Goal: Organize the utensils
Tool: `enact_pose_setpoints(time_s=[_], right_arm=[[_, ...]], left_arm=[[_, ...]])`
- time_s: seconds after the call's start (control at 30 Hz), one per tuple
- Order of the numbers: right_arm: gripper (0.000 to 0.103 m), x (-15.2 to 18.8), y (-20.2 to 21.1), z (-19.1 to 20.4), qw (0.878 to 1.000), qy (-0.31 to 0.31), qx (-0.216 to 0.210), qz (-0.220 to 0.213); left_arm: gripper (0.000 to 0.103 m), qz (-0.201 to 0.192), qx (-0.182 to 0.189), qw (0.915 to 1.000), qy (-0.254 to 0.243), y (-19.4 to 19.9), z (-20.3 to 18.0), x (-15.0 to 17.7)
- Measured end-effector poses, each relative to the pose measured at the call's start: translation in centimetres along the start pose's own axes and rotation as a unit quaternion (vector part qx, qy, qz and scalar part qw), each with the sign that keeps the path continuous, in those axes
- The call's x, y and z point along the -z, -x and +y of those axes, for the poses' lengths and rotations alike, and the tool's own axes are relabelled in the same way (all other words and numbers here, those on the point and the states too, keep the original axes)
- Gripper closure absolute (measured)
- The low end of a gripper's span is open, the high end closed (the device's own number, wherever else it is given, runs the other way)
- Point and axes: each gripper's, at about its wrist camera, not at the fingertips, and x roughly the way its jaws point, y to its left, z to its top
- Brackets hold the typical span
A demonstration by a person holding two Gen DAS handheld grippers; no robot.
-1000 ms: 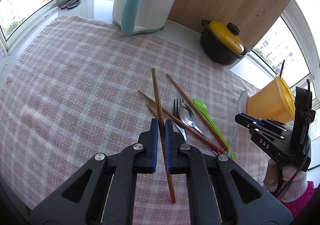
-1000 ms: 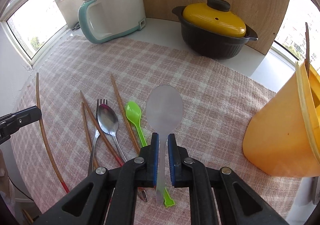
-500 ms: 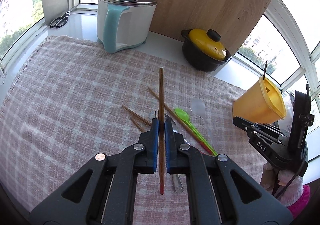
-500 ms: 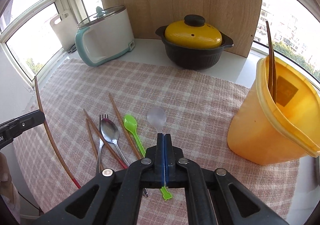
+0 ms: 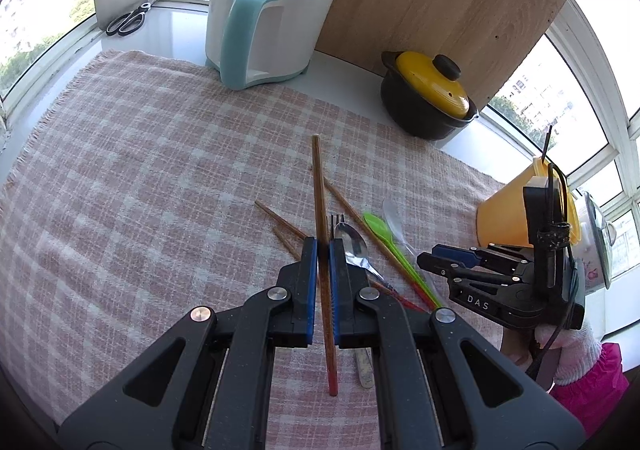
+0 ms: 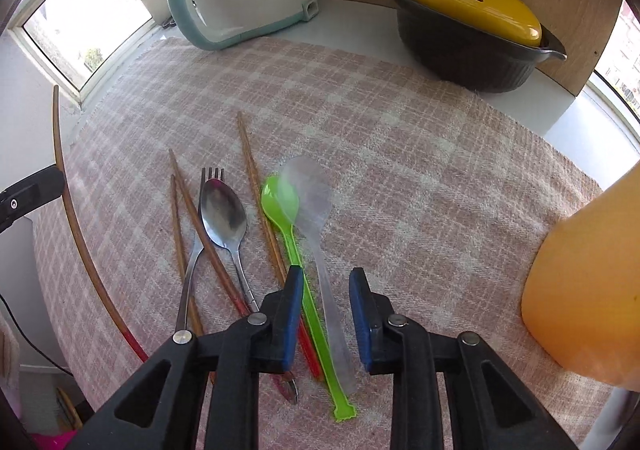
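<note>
While our left claw point(image 5: 323, 246) pinches a chopstick point(image 5: 320, 190), our right claw point(image 6: 325, 278) is opening — its jaws straddling the clear spoon point(image 6: 310, 190) on the cloth point(image 6: 400, 154).

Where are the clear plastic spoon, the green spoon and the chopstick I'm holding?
clear plastic spoon point(image 6: 310, 190), right wrist view, on its bowl.
green spoon point(image 6: 279, 199), right wrist view, on its bowl.
held chopstick point(image 5: 319, 186), left wrist view, on its shaft above the pads.

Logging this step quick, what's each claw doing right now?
Left claw: shut on a wooden chopstick.
Right claw: opening, clear plastic spoon between the jaws, not pinched.
</note>
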Motion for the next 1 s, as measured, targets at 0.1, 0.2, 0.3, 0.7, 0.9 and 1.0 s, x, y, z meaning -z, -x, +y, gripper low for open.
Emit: enact_pose_setpoints(time_s=[0.1, 0.2, 0.3, 0.7, 0.9, 1.0], right_arm=[[0.082, -0.5, -1.2, 0.5, 1.000, 0.019, 0.011, 0.017], [0.086, -1.1, -2.3, 0.7, 0.999, 0.031, 0.019, 0.031], [0.086, -1.7, -2.7, 1.0, 0.998, 0.038, 0.027, 0.031], [0.086, -3.3, -3.7, 2.0, 0.993, 0.084, 0.043, 0.077], [0.085, -4.2, -4.5, 3.3, 0.988, 0.107, 0.056, 0.098], [0.091, -4.5, -4.8, 3.6, 0.987, 0.112, 0.061, 0.102]], left_arm=[[0.100, 0.001, 0.000, 1.0000, 0.004, -0.2, 0.2, 0.0], [0.100, 0.003, -0.003, 1.0000, 0.006, -0.4, 0.5, -0.1], [0.100, 0.005, -0.003, 1.0000, 0.007, -0.5, 0.6, -0.2], [0.100, 0.005, -0.003, 1.0000, 0.001, -0.9, 0.1, -0.5], [0.100, 0.002, -0.002, 1.0000, 0.005, -0.8, 0.3, -0.7], [0.100, 0.001, -0.004, 1.0000, 0.003, -0.8, 0.3, -0.7]])
